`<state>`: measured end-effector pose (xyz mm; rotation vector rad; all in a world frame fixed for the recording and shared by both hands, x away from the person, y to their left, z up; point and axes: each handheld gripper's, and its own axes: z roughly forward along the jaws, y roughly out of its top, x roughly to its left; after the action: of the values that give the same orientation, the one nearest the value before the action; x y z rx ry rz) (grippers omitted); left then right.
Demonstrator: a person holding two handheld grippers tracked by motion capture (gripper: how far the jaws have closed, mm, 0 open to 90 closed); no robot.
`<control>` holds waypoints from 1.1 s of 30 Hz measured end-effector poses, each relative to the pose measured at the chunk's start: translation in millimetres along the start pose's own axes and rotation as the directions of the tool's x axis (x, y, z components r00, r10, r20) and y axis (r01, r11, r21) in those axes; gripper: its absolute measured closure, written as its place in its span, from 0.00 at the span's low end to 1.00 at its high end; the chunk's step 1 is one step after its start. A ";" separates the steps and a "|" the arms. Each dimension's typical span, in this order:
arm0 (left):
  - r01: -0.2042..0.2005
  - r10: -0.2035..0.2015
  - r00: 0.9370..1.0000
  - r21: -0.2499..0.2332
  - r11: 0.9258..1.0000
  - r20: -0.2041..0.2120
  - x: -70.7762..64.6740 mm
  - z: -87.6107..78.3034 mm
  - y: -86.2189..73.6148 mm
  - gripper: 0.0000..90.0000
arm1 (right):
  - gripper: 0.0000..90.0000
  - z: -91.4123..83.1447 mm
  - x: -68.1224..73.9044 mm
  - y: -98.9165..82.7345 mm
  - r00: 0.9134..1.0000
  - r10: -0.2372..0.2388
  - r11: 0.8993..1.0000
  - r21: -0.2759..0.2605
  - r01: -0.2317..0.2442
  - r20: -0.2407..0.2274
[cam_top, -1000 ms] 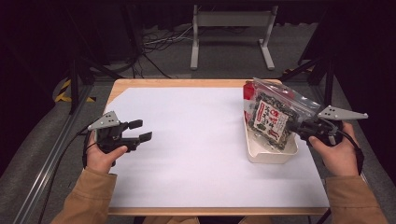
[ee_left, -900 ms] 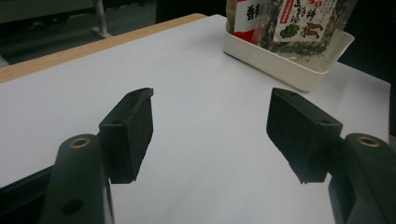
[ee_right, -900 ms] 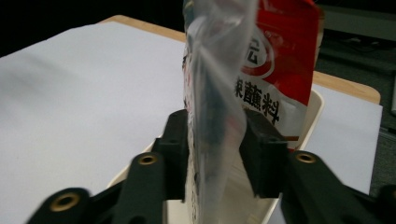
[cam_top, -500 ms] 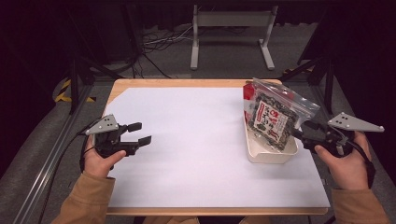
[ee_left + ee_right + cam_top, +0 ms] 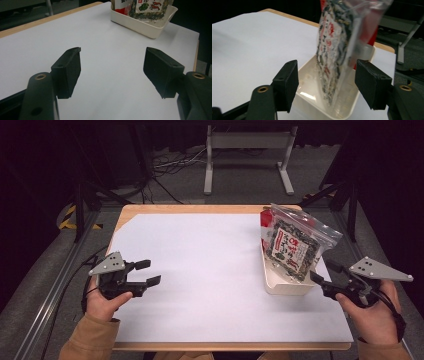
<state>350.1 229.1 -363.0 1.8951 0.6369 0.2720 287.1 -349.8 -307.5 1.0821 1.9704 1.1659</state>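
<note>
Right gripper (image 5: pixel 324 276) at the near right edge of the table (image 5: pixel 200 245), jaws just sprung wide, nothing between the pads. Snack bag (image 5: pixel 292 242) standing on edge in the white tray (image 5: pixel 280 287), leaning far and right, top seal tipped out past the tray's far right side. In the right gripper view, bag (image 5: pixel 337 57) dead ahead beyond the jaw tips, edge-on, apart from both pads. Looks like a fresh release, the bag resting on its own against the tray (image 5: pixel 342 110) wall.

Left gripper (image 5: pixel 147 272) way over at the near left, jaws spread wide too, gripping nothing, pointing right across bare white table. From the left gripper view, tray (image 5: pixel 150 25) and bag (image 5: pixel 147 6) far off at the upper right.

Key relation: bag just left and far of the right gripper, long axis running near to far and tilted upward. Right hand (image 5: pixel 372 307) by far the nearer. Any re-grip likely from that side, pads closing across the bag's thin faces; risk of the leaning bag tipping out.
</note>
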 end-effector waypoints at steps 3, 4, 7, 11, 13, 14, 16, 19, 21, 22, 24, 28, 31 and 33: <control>0.000 0.000 1.000 0.007 1.000 0.003 -2.4 -4.3 -7.0 0.34 | 0.40 0.3 10.7 1.2 1.000 -0.018 1.000 -0.009 0.018 -0.023; 0.004 -0.004 1.000 0.010 1.000 0.003 -3.3 -5.7 -9.7 0.34 | 0.40 0.7 13.8 1.7 0.999 -0.019 1.000 -0.011 0.019 -0.034; 0.006 -0.006 1.000 0.015 1.000 -0.002 -4.1 -9.4 -16.7 0.34 | 0.40 3.8 22.4 2.9 0.998 -0.032 0.999 -0.013 0.032 -0.058; 0.014 -0.014 1.000 0.014 1.000 -0.006 -4.3 -13.5 -22.9 0.33 | 0.40 11.0 33.0 4.3 0.994 -0.046 0.999 -0.022 0.045 -0.094; 0.013 -0.013 1.000 0.012 1.000 -0.003 -5.9 -14.5 -24.5 0.33 | 0.40 15.6 37.5 4.2 0.992 -0.048 0.998 -0.034 0.045 -0.121; 0.016 -0.016 1.000 0.011 1.000 -0.003 -7.4 -15.1 -25.3 0.33 | 0.39 18.5 39.8 3.8 0.990 -0.050 0.998 -0.039 0.045 -0.133; 0.006 -0.006 1.000 0.007 1.000 -0.003 -9.2 -16.9 -26.4 0.33 | 0.39 24.6 45.4 2.4 0.985 -0.060 0.997 -0.053 0.052 -0.163; 0.008 -0.008 1.000 -0.011 1.000 0.000 -12.8 -18.5 -30.1 0.32 | 0.38 35.0 53.7 0.3 0.974 -0.084 0.994 -0.080 0.068 -0.210; 0.006 -0.005 1.000 -0.016 1.000 0.006 -14.8 -18.9 -33.3 0.32 | 0.38 41.1 57.2 -1.3 0.969 -0.090 0.993 -0.098 0.069 -0.230; 0.005 -0.005 1.000 -0.023 1.000 0.006 -15.6 -18.9 -34.8 0.32 | 0.38 46.1 59.9 -3.0 0.965 -0.087 0.992 -0.107 0.062 -0.248; 0.003 -0.003 1.000 -0.030 1.000 0.011 -16.8 -19.1 -36.7 0.31 | 0.38 53.7 63.7 -6.1 0.959 -0.088 0.992 -0.107 0.062 -0.268; 0.002 -0.001 1.000 -0.040 0.999 0.022 -19.2 -19.2 -39.3 0.31 | 0.37 69.1 72.2 -14.2 0.951 -0.083 0.993 -0.103 0.054 -0.299; -0.002 0.004 1.000 -0.047 0.999 0.029 -19.4 -19.4 -40.6 0.31 | 0.37 78.0 77.6 -20.2 0.945 -0.082 0.992 -0.114 0.048 -0.316; -0.003 0.005 0.999 -0.055 0.999 0.039 -19.5 -18.7 -41.7 0.31 | 0.37 82.9 80.5 -24.8 0.940 -0.084 0.991 -0.125 0.045 -0.331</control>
<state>312.6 245.2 -391.3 1.8451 0.5943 0.2517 305.9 -253.2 -372.8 0.7917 2.1415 1.4888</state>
